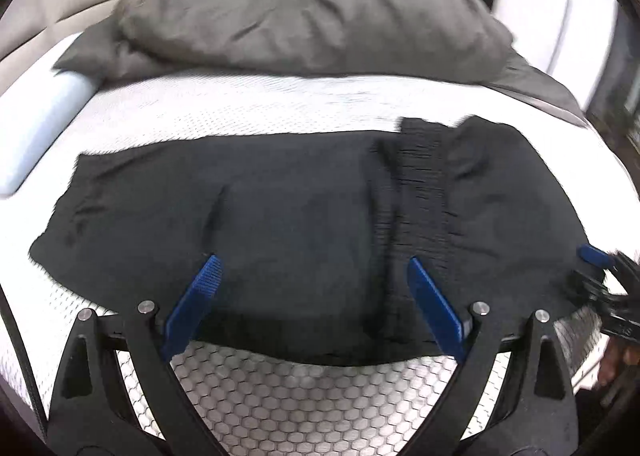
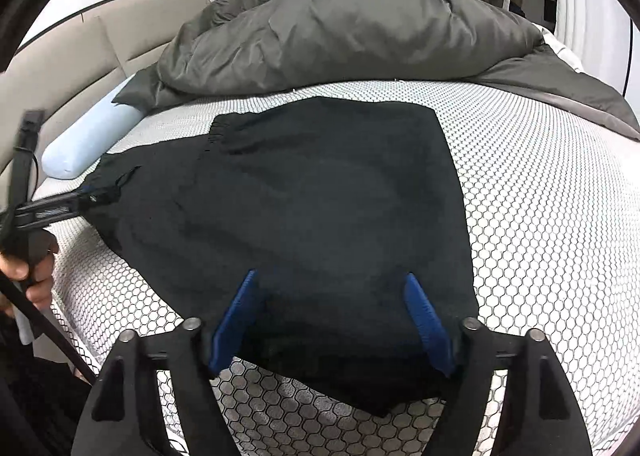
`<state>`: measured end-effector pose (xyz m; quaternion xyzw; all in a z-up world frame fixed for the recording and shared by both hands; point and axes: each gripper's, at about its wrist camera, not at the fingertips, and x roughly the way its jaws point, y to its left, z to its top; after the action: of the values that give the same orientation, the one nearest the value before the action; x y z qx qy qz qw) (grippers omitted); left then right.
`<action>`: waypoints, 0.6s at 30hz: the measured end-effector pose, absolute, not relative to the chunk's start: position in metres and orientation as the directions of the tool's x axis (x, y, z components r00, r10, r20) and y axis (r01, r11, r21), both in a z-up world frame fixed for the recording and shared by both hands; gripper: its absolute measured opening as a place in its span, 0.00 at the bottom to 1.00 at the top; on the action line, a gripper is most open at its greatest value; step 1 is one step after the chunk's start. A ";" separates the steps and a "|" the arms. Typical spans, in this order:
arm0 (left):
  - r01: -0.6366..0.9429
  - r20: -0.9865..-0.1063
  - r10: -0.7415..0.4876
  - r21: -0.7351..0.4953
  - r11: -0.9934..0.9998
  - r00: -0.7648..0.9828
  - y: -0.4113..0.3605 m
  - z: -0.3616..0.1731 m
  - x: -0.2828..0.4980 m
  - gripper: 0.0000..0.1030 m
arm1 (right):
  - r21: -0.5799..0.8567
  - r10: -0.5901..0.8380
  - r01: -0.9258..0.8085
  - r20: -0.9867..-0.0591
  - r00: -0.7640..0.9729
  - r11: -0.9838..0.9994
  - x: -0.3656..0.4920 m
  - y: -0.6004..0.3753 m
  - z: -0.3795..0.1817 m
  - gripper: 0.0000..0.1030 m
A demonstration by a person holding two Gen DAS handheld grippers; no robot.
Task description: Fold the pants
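Black pants [image 1: 288, 212] lie folded flat on the white honeycomb mattress [image 1: 280, 408], with the ribbed waistband [image 1: 424, 192] lying across the top layer at the right. They also show in the right wrist view [image 2: 320, 216]. My left gripper [image 1: 314, 268] is open, its blue fingers over the near edge of the pants. My right gripper [image 2: 330, 284] is open over the near corner of the pants. The right gripper shows at the far right of the left wrist view [image 1: 600, 268], and the left gripper shows at the left of the right wrist view [image 2: 86, 196], at the pants' edge.
A crumpled grey duvet [image 2: 340, 36] is heaped at the back of the bed. A pale blue bolster [image 2: 88, 140] lies at the left by the beige headboard [image 2: 72, 52]. The mattress [image 2: 540, 216] stretches to the right of the pants.
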<state>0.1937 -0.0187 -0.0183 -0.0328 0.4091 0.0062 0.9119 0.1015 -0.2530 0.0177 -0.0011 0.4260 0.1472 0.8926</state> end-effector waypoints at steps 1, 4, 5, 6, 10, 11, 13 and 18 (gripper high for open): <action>-0.051 -0.749 -0.003 -0.048 0.998 0.662 -0.017 -0.018 0.193 0.91 | 0.116 0.259 -0.270 -0.766 0.588 0.956 0.103 -0.249 0.016 0.82; -0.142 -0.758 -0.017 -0.144 0.979 0.652 0.015 -0.016 0.184 0.91 | 0.096 0.244 -0.271 -0.769 0.591 0.958 0.102 -0.242 0.014 0.86; -0.193 -0.748 -0.045 -0.228 0.954 0.662 0.035 -0.015 0.177 0.91 | 0.095 0.245 -0.273 -0.768 0.592 0.957 0.101 -0.241 0.015 0.87; -0.231 -0.740 -0.059 -0.283 0.931 0.670 0.050 -0.014 0.168 0.91 | 0.097 0.249 -0.278 -0.769 0.589 0.956 0.101 -0.241 0.014 0.89; -0.405 -0.736 -0.043 -0.419 0.813 0.676 0.109 -0.027 0.146 0.93 | 0.092 0.244 -0.274 -0.767 0.594 0.957 0.100 -0.236 0.016 0.96; -0.424 -0.734 -0.041 -0.436 0.794 0.678 0.119 -0.030 0.141 0.93 | 0.086 0.238 -0.273 -0.769 0.593 0.958 0.101 -0.234 0.016 0.96; -0.469 -0.744 -0.026 -0.447 0.762 0.667 0.137 -0.041 0.135 0.93 | 0.068 0.223 -0.272 -0.775 0.592 0.960 0.100 -0.230 0.015 0.96; -0.485 -0.728 -0.099 -0.544 0.684 0.678 0.159 -0.058 0.137 0.93 | 0.065 0.239 -0.301 -0.770 0.592 0.952 0.098 -0.223 0.017 0.96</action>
<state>0.1365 0.1594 -0.0579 -0.3801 0.3842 0.1159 0.8334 0.0977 -0.2232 0.0173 -0.0359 0.4256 0.1514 0.8914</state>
